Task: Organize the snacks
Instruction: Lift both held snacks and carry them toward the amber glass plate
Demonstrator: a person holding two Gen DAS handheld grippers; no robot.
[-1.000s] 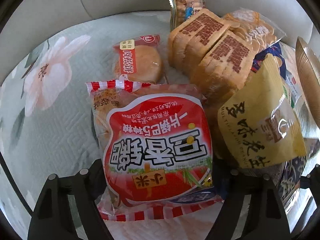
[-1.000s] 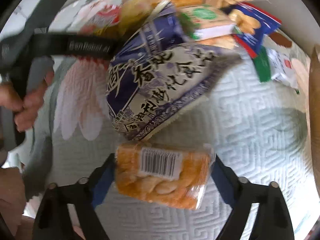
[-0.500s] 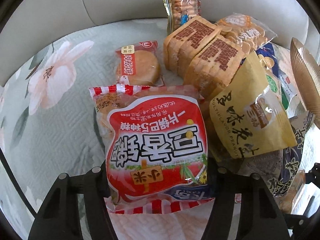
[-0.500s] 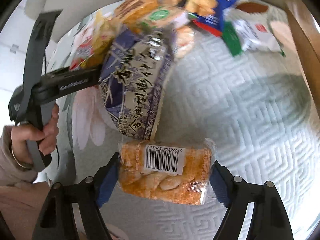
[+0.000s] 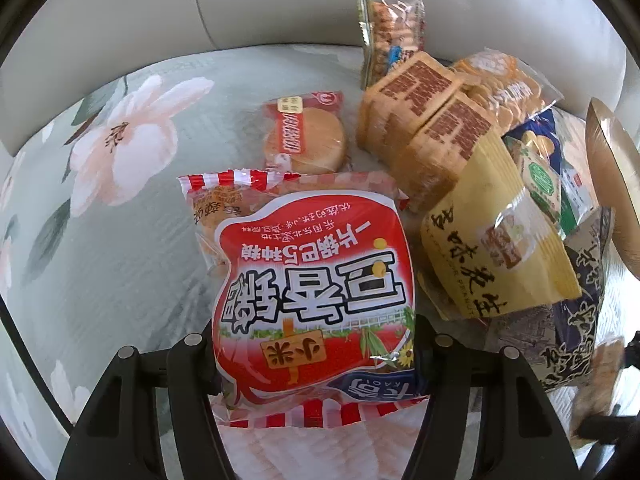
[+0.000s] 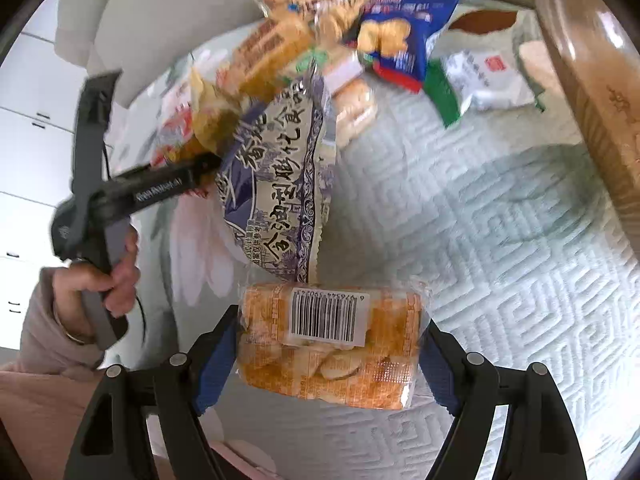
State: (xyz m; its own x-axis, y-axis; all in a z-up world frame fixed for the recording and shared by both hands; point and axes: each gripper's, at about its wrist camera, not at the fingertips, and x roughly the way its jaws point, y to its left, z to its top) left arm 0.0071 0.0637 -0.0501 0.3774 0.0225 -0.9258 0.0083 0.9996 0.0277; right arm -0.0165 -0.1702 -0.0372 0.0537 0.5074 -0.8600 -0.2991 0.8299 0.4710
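Two grippers each pinch a snack: the left gripper (image 5: 314,354) clamps a red packet (image 5: 312,300) beside the yellow bag (image 5: 492,248); the right gripper (image 6: 326,354) clamps an orange packet (image 6: 330,346) just below the blue bag (image 6: 280,184).

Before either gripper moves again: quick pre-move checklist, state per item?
1. Left gripper shut on the red snack bag: ok.
2. Right gripper shut on the orange packet: ok.
3. Orange packet square between the pads: not ok, it sits slightly tilted.
4. Open quilt right of the orange packet for a set-down: ok.
5. Red snack bag clear of the yellow bag: cannot tell, their edges look close.
6. Wooden tray at far right clear of the right gripper: ok.
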